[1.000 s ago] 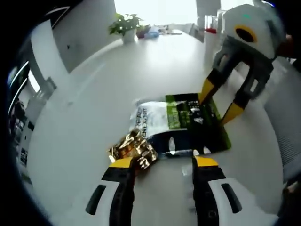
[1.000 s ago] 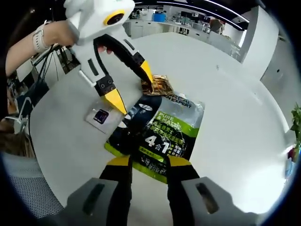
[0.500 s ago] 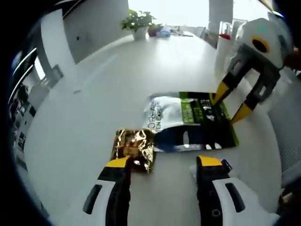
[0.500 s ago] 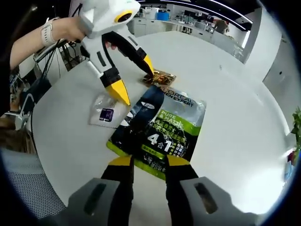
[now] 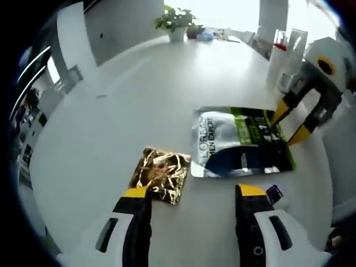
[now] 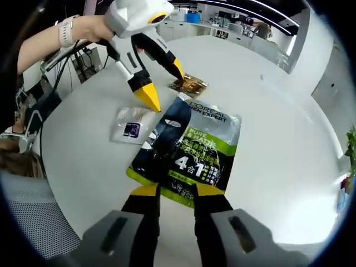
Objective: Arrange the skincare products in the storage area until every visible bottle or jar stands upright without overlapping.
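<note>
Across the white table (image 5: 139, 94), left to right in the left gripper view, a gold packet (image 5: 160, 174) is lying flat, a big green and black pouch (image 5: 240, 142) is lying beside it, apart, and a small clear sachet (image 6: 132, 125) is lying nearest the person. The left gripper (image 5: 194, 194) is hovering wide open, holding nothing. The right gripper (image 6: 174, 192) is sitting narrow over the pouch's near edge; I cannot tell whether it grips. Nothing overlaps, so spacing seems done; bottles (image 5: 285, 58) are standing farther back.
</note>
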A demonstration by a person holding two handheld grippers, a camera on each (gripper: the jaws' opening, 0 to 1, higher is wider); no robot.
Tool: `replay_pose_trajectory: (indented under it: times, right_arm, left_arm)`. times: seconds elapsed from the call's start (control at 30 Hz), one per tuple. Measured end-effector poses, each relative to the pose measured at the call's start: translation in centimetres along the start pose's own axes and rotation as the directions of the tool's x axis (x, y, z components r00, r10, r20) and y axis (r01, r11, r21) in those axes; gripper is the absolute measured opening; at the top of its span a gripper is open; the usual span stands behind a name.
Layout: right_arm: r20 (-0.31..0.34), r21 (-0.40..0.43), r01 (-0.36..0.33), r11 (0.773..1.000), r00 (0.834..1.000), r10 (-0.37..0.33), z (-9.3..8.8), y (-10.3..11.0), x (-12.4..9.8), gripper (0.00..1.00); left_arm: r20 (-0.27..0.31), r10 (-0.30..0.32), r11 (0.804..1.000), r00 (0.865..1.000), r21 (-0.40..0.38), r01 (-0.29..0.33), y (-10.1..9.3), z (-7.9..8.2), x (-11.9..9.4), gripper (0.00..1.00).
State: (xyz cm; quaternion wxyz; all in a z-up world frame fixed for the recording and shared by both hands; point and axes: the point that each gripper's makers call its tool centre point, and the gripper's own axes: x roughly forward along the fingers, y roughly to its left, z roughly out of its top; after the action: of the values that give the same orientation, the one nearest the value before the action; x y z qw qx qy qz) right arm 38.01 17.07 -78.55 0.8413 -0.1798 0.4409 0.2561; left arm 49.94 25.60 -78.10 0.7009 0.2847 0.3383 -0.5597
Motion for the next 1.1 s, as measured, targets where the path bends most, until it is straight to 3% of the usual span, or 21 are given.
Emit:
replay_pose_trajectory:
  times: [0.1, 0.23, 0.33, 0.43, 0.57, 0.67, 0.77, 0.87, 1.0, 1.1]
  right_arm:
    - [-0.001, 0.003, 0.003, 1.0, 1.0, -0.003, -0.2, 0.2, -0.1, 0.22]
    - [-0.001, 0.014, 0.003, 1.0, 1.0, -0.003, -0.3, 0.4, -0.2, 0.21]
    - [-0.002, 0.016, 0.004, 1.0, 1.0, -0.004, -0.4, 0.5, -0.2, 0.21]
    - [0.002, 0.018, 0.008, 1.0, 1.0, -0.008, -0.5, 0.5, -0.2, 0.2]
    - [0.006, 0.024, 0.008, 1.0, 1.0, -0.008, -0.4, 0.5, -0.2, 0.2]
    - [0.004, 0.03, 0.007, 1.0, 1.0, -0.008, -0.4, 0.5, -0.2, 0.2]
    - [0.003, 0.032, 0.009, 0.999, 1.0, -0.009, -0.5, 0.5, -0.2, 0.2]
    - [0.002, 0.035, 0.008, 0.999, 1.0, -0.008, -0.5, 0.5, -0.2, 0.2]
    - [0.001, 0.032, 0.005, 0.999, 1.0, -0.005, -0.5, 0.5, -0.2, 0.2]
    - [0.001, 0.033, 0.004, 0.999, 1.0, -0.004, -0.5, 0.5, -0.2, 0.2]
  left_arm:
    - [-0.017, 0.016, 1.0, 1.0, 0.01, -0.015, 0.1, -0.1, -0.3, 0.56]
    - [-0.027, 0.047, 0.996, 0.999, 0.074, -0.045, 0.2, 0.4, -0.9, 0.43]
    - [0.033, -0.015, 1.0, 0.999, 0.014, 0.014, -0.6, 2.1, -1.0, 0.51]
    - [0.064, -0.053, 0.998, 0.997, -0.012, 0.054, -1.5, 3.4, -1.1, 0.45]
    - [-0.009, -0.14, 0.989, 0.99, -0.05, 0.139, -3.5, 2.6, -0.2, 0.45]
    - [-0.059, -0.114, 0.989, 0.992, -0.096, 0.108, -3.3, 1.4, 0.1, 0.46]
    - [-0.038, -0.125, 0.978, 0.991, -0.174, 0.116, -3.4, 1.3, 0.2, 0.4]
    - [0.029, -0.152, 0.958, 0.988, -0.24, 0.154, -3.4, 2.0, 0.1, 0.35]
    - [0.035, -0.144, 0.943, 0.989, -0.297, 0.148, -3.1, 1.9, 0.1, 0.27]
    - [0.038, -0.117, 0.908, 0.992, -0.401, 0.122, -2.9, 1.7, 0.1, 0.19]
